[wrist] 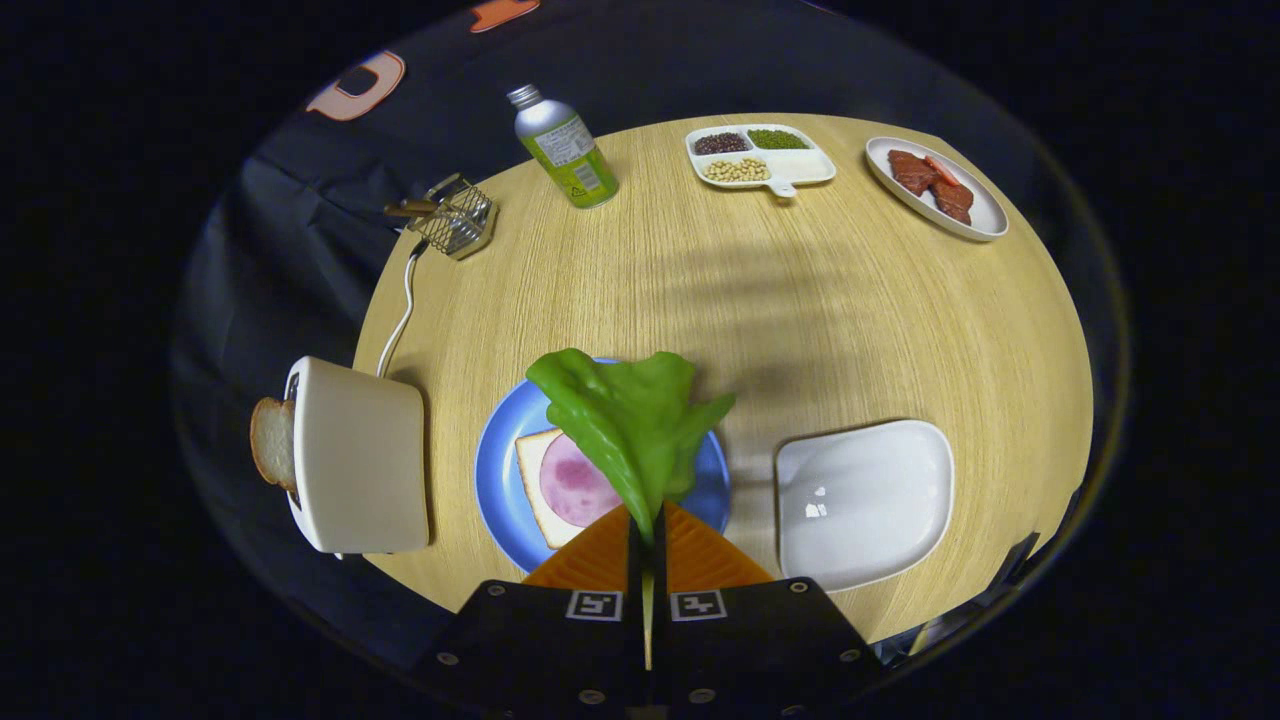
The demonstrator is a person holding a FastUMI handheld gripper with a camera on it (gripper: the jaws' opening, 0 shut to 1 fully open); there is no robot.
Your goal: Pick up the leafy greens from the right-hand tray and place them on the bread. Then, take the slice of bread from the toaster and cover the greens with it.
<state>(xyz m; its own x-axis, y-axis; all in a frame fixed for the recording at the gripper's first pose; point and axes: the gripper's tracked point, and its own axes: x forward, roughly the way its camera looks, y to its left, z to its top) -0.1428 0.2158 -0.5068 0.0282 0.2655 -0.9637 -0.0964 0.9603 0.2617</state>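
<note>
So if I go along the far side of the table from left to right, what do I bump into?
Wire basket → green bottle → divided dish of beans → white plate of meat. Nearer, the tongs are shut on the leafy greens.

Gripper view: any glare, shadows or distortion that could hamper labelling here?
Gripper view: fisheye bends the table edge; soft banded shadows cross the wood beyond the leafy greens; small glare spots on the white tray; focus is sharp, with the gripper shut on the greens' stem.
</note>
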